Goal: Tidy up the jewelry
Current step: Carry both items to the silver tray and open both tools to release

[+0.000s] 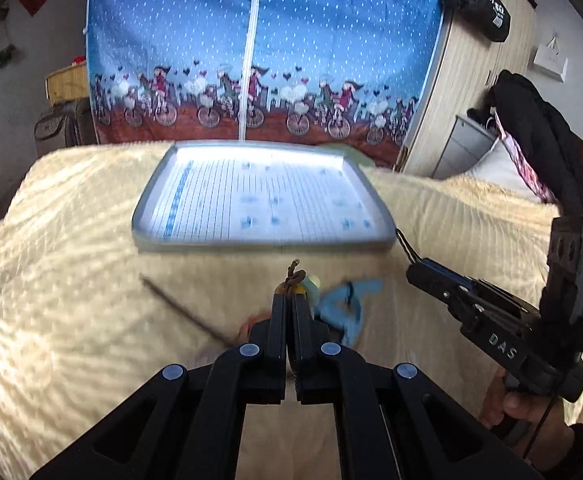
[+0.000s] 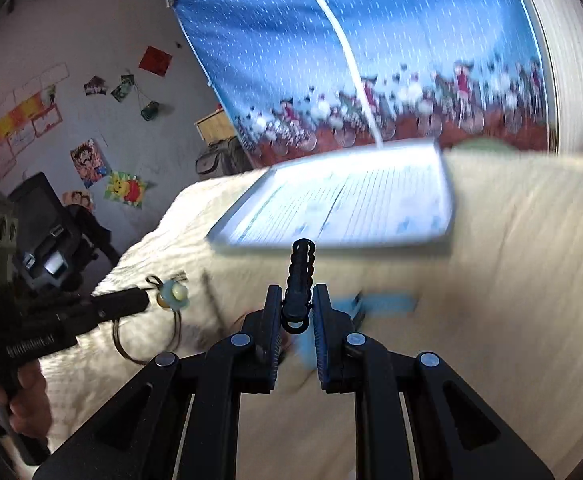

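My left gripper is shut on a brown hair tie with pale round charms; its loop hangs below the fingers in the right wrist view, where the left gripper shows at the left. My right gripper is shut on a black coiled hair tie that sticks up between the fingers. The same right gripper shows at the right of the left wrist view, with the black tie trailing from its tip. A flat tin tray with a blue lined pattern lies ahead on the cream blanket.
A blue clip-like piece and a thin dark stick lie on the cream blanket near the grippers. A blue fabric wardrobe stands behind the bed. A hand holds the right gripper's grip.
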